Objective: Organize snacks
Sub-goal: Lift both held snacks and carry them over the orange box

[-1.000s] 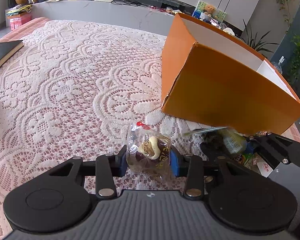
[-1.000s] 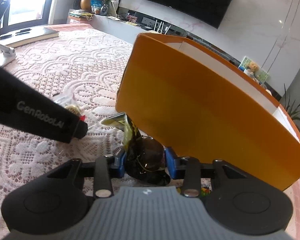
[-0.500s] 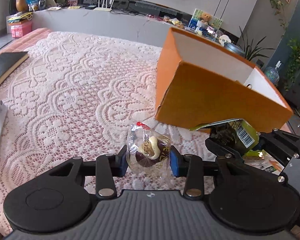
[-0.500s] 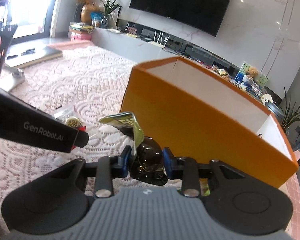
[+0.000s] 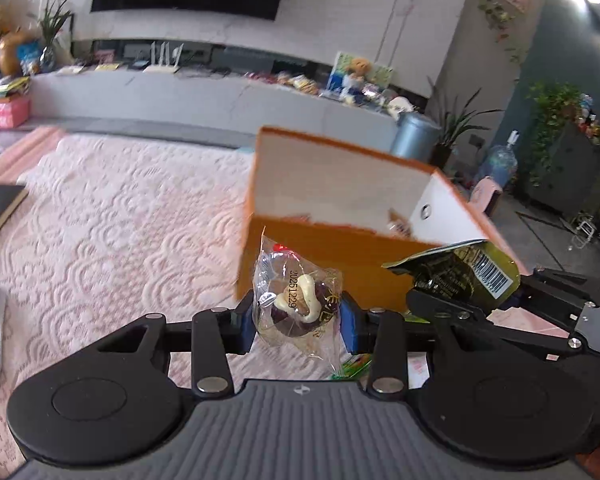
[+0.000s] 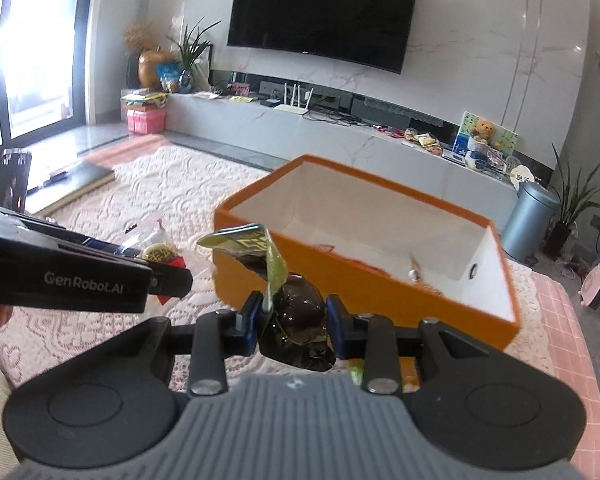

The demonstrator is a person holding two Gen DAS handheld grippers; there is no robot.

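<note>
Both of my grippers have risen off the lace-covered tabletop (image 5: 112, 220), so the orange box (image 6: 380, 300) now shows its open white inside ahead, long side running left to right. My right gripper (image 6: 292, 316) clamps a dark snack packet (image 6: 296, 320), its flap pointing up-left. My left gripper (image 5: 296, 316) clamps a clear-wrapped chocolate (image 5: 296, 300), upright. I judge dropping in comes next.
</note>
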